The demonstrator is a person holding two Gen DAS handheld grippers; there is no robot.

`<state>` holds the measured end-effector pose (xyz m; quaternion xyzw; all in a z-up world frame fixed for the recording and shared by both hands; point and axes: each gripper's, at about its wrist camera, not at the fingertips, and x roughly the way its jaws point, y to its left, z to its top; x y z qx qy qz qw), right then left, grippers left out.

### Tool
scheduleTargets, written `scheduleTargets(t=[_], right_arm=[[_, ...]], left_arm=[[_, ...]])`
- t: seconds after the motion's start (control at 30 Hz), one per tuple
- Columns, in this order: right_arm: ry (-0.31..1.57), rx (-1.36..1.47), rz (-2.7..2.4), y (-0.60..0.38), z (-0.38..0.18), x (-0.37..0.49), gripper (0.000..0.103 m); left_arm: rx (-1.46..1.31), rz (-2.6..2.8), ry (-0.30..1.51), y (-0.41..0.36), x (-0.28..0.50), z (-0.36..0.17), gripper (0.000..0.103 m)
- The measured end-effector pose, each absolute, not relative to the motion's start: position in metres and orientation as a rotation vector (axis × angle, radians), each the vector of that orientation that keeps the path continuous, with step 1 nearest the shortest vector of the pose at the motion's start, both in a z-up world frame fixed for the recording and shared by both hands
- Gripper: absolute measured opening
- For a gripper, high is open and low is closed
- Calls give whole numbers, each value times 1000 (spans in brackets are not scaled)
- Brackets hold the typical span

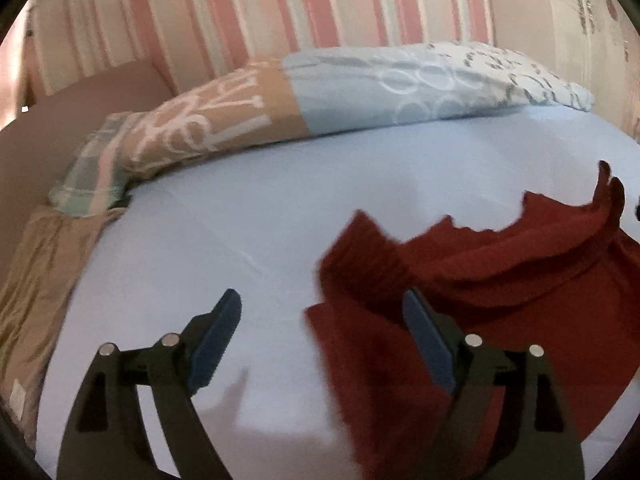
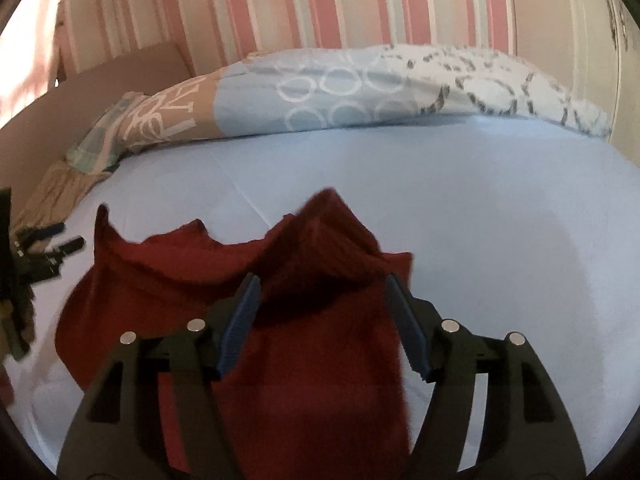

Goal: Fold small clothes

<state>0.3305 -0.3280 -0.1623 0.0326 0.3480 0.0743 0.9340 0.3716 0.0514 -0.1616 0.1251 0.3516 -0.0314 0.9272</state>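
A: Light blue bed sheet fills the middle of both views, smooth, with a faint crease running across it.

B: And along the sheet's far edge lies the rolled duvet, end to end. Tan band with white lettering toward the left, pale blue with white rings in the middle, white with grey marks at the right.

A: At the duvet's left end, a green-and-pink plaid piece, with tan bedding hanging below it off the sheet's left side.

B: Behind the duvet, the striped wall: pink, white, pale green. Brown headboard beyond the duvet's left end. White wardrobe beyond its right end, details blurred.
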Motion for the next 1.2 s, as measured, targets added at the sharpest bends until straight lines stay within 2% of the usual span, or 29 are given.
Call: scheduleTargets(t=[0.1,0.23,0.37,0.57,0.67,0.77,0.8,0.83,0.87,0.9,0.93,0.97,1.0,1.1,1.2], right_arm=[[727,64,159,-327,-164,332,66],[790,49,165,-314,-179,351,66],[843,63,190,-303,-193,371,55],[891,-2,189,-285,-203,404,52],[919,-12,109,-297,-213,419,42],[953,55,61,-320,-224,429,20],[962,92,66,-326,-228,430,18],[962,129,90,-331,-228,431,18],[946,157,134,-333,-222,428,23],[928,180,172,-334,-217,424,37],[879,196,208,-337,-203,413,45],[849,188,207,-340,-195,407,59],[803,171,204,-344,-182,395,66],[805,119,135,-360,-172,381,67],[860,64,50,-371,-186,378,65]], left_arm=[[190,-76,716,62,364,-156,84],[213,-157,783,33,377,-168,84],[273,-170,825,3,403,-193,84],[274,-107,908,-2,450,-218,84],[287,-43,920,6,462,-226,84],[248,10,947,22,471,-233,84],[218,21,962,29,474,-236,85],[193,21,973,35,474,-237,85],[170,19,982,38,473,-237,85],[151,16,973,41,469,-233,85],[154,12,959,41,464,-229,85],[168,7,943,40,458,-224,85],[200,-5,922,36,448,-216,85],[236,-35,888,30,424,-203,85],[232,-77,890,25,392,-200,85]])
